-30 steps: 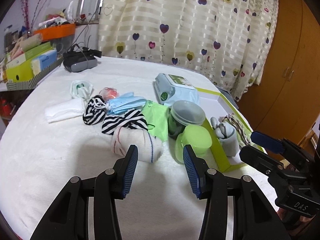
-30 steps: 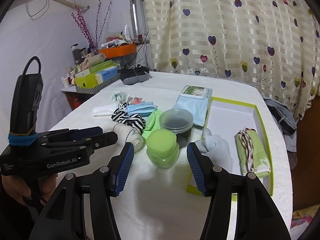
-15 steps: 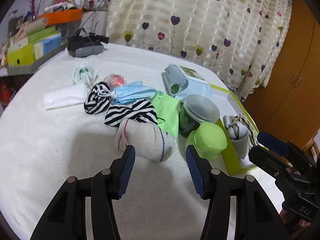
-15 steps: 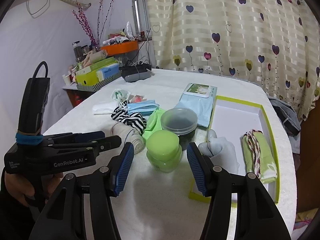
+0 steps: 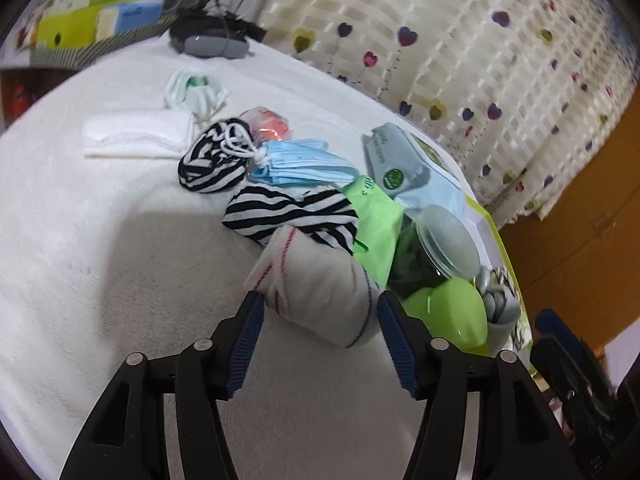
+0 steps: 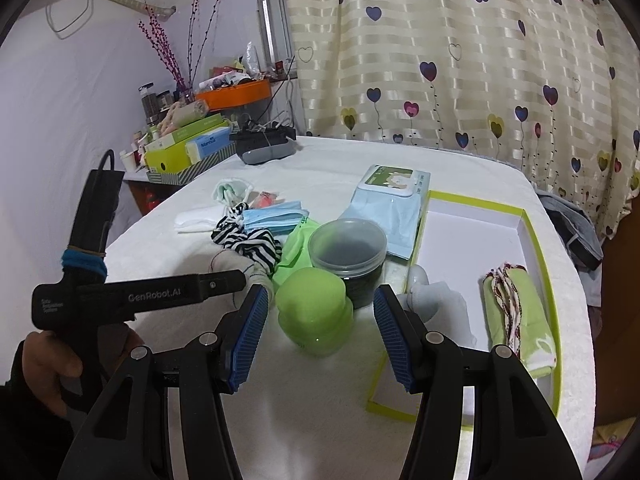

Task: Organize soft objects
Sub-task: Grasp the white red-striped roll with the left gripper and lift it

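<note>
Through the left wrist camera we see the left gripper with its jaws opening, tips on either side of the near end of a rolled white sock that lies between them; the pads do not press it. The roll sits mid-table on the white cloth, with a striped sock just behind it and a green lidded jar beside it toward the right edge.

Through the right wrist camera we see the right gripper spread wide and empty, hovering above the green jar. A grey sock lies over the near left rim of the green-edged box at the right edge, and a folded green cloth lies inside it.
</note>
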Tool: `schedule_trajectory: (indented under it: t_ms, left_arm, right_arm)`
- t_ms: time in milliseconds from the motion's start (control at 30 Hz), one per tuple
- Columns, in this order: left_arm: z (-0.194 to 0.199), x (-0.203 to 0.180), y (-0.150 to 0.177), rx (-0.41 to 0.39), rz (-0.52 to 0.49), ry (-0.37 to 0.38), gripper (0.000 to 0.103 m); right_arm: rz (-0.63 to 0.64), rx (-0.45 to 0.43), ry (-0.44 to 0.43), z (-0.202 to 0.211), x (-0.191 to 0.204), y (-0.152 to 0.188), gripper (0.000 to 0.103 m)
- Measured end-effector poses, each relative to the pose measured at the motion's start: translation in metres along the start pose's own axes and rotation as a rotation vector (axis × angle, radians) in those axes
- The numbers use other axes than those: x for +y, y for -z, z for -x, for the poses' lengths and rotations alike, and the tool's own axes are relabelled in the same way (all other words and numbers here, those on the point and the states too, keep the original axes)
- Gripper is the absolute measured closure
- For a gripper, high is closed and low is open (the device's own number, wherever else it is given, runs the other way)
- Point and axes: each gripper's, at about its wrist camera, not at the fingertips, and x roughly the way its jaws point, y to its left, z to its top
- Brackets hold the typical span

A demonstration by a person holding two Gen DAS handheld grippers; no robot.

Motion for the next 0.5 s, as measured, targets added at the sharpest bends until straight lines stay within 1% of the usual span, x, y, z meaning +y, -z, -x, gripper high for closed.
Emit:
schedule_trajectory:
  t_ms: [67,267,400,467,500]
  left_arm:
    - [-0.005,0.002,-0.001,0.01,0.026,0.008,0.037]
    - [-0.018,-0.004,-0.004,0.03,0.054,0.033,0.035]
    - [-0.023,-0.008,-0.007,0.02,0.027,0.026,0.035]
    - [-0.024,-0.012,-0.008,0.007,0.003,0.02,0.037]
    - [-0.023,-0.014,-0.008,0.001,-0.009,0.017,0.04]
  right_arm:
    - [0.004,0.0,-0.001,-0.001,0.0,0.0,0.047]
    - [0.009,0.001,-0.002,-0.003,0.001,-0.002,0.047]
    - [0.005,-0.002,0.001,-0.004,0.0,-0.003,0.047]
    - [0.01,-0.001,0.005,-0.004,0.0,-0.004,0.047]
    - [0.011,0.0,0.009,-0.005,0.0,-0.005,0.047]
